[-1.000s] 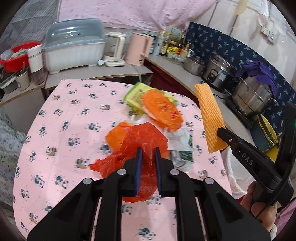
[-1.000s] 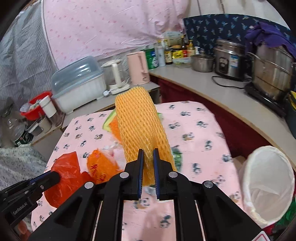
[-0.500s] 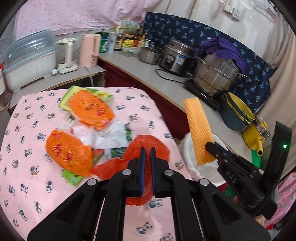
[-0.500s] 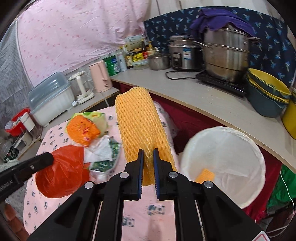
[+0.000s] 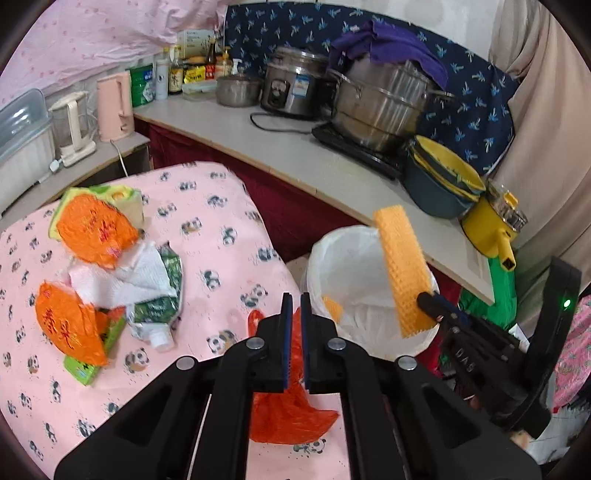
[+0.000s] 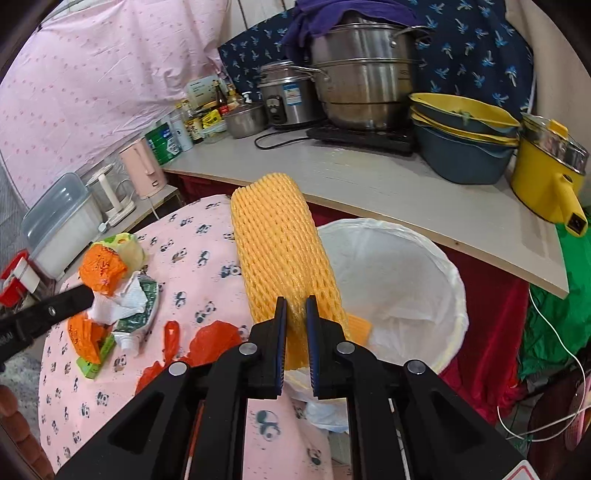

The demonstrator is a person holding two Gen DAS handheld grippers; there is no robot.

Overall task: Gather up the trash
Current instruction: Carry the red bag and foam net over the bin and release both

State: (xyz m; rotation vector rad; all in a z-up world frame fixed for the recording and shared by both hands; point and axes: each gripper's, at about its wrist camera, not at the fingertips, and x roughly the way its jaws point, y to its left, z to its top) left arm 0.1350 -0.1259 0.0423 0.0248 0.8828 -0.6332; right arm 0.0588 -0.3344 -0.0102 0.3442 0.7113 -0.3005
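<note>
With my right gripper (image 6: 295,306) clamped on the yellow foam fruit net (image 6: 280,254) over the white-lined bin (image 6: 443,258) and my left gripper (image 5: 292,306) clamped on the red plastic bag (image 5: 288,410) at the table's near edge, either light piece could drift past the rim if released early.

Materials and finishes. Yellow foam net sleeve (image 6: 280,266): soft expanded plastic mesh, matt, with an open diamond weave. Red bag (image 5: 291,410): thin plastic film, glossy and crinkled. Bin liner (image 6: 399,280): thin white plastic film, translucent, softly wrinkled. Table (image 5: 229,258): covered in pink cloth printed with pandas, matt. Orange wrappers (image 5: 92,229): crumpled, with a slight sheen. Tissue (image 5: 136,277): white embossed paper, matt. Steamer pot (image 6: 365,77): polished steel, reflective; the purple cloth (image 6: 332,11) draped on it is matt. Stacked basins (image 6: 461,144): smooth plastic, yellow inside, grey-blue outside. Each hand-held gripper, left (image 5: 292,343) and right (image 6: 296,347): matt black plastic with bright metal screw heads and blue pads on the inner faces.
</note>
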